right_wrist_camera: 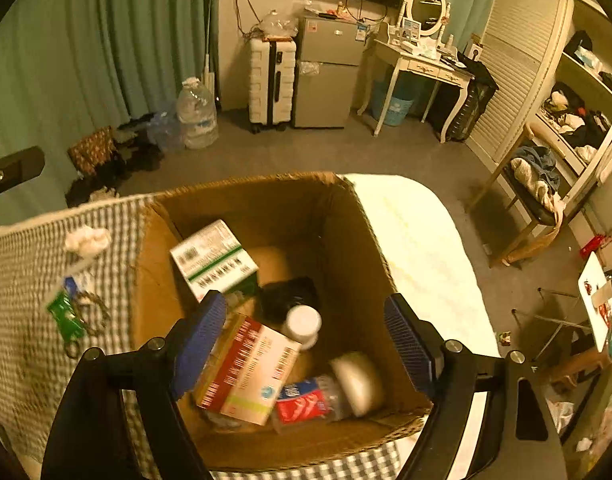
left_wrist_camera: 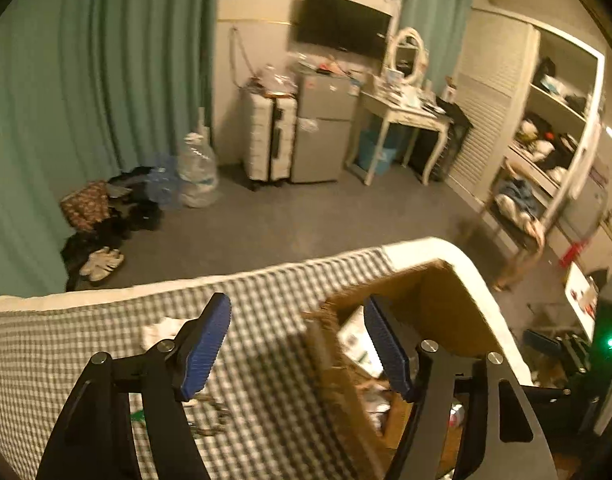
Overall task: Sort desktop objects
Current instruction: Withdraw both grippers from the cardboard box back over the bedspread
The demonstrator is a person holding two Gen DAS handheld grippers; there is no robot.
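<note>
Left wrist view: the left gripper [left_wrist_camera: 298, 344] hangs with jaws apart and empty over the checked cloth [left_wrist_camera: 266, 400], the cardboard box [left_wrist_camera: 425, 292] to its right.

Right wrist view: the right gripper [right_wrist_camera: 306, 344], jaws apart and empty, hovers above the box, which holds two cartons, a white-capped jar [right_wrist_camera: 304, 326] and one bottle [right_wrist_camera: 325, 396]. One crumpled tissue [right_wrist_camera: 86, 240] and a green keyring [right_wrist_camera: 66, 316] lie left of the box; reaching for them may snag the cloth.

The open brown cardboard box [right_wrist_camera: 345, 216] is crowded: a green-and-white carton [right_wrist_camera: 212, 258] at 11 o'clock, a red-and-white carton [right_wrist_camera: 246, 372] at 7, and a white-capped bottle [right_wrist_camera: 304, 326] at centre. The back right corner is free. On the checked bedcover [right_wrist_camera: 22, 280], at 9 o'clock, crumpled white tissue [right_wrist_camera: 88, 240] and a green packet [right_wrist_camera: 66, 318] lie in the way.
</note>
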